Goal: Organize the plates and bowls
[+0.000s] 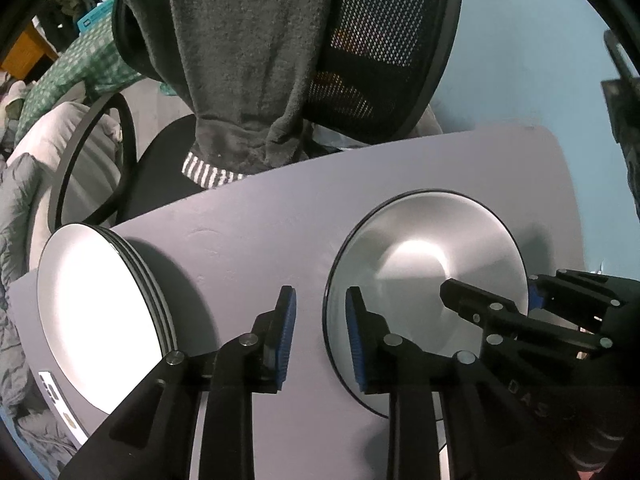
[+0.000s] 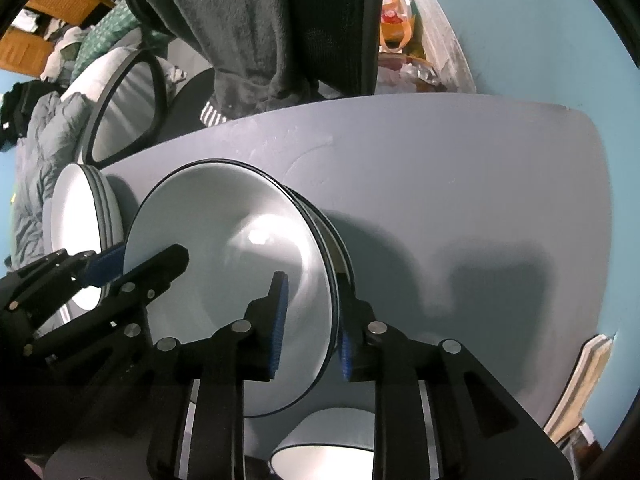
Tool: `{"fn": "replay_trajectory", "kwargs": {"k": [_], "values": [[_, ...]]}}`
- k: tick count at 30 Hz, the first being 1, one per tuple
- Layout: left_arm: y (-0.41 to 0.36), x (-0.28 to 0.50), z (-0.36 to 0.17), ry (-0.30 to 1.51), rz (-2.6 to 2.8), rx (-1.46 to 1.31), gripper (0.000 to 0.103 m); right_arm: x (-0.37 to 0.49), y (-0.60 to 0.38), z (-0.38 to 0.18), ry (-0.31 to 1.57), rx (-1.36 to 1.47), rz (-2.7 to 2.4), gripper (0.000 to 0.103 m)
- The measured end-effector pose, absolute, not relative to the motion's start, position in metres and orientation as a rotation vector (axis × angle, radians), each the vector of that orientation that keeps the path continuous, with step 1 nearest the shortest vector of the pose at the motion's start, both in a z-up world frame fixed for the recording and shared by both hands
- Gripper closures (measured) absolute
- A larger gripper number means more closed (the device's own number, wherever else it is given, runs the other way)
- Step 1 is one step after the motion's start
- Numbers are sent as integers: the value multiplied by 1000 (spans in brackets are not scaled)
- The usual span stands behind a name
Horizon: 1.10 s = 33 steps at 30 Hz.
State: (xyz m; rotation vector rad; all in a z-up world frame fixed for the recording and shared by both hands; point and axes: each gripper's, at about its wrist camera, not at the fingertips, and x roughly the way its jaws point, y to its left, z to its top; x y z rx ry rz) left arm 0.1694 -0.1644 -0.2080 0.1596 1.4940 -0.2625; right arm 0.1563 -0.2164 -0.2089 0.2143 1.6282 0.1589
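bare table [image 2: 460, 184] lies wide to the right — the plate stack [image 1: 100, 312] and chair [image 1: 384, 40] block the left.

Both grippers, left gripper [image 1: 321, 334] and right gripper [image 2: 309, 326], are matte black linkages studded with round silver pivot pins, and their fingers [image 1: 287, 334] wear ribbed blue pads; faint "DAS" lettering marks one body.

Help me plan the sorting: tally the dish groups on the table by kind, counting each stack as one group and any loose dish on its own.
Plate stack: 1
Bowl stack: 1
Single bowl: 1
Total: 3 groups. How many dishes are in each stack is hard to tell from the rims.
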Motion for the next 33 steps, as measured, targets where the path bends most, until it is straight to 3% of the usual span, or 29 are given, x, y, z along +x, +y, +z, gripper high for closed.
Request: {"fn": "replay_trajectory", "kwargs": {"k": [33], "values": [[-153,163,-204,1484,-254,112,75,152,-222,-196,1630,272,132,79]]}}
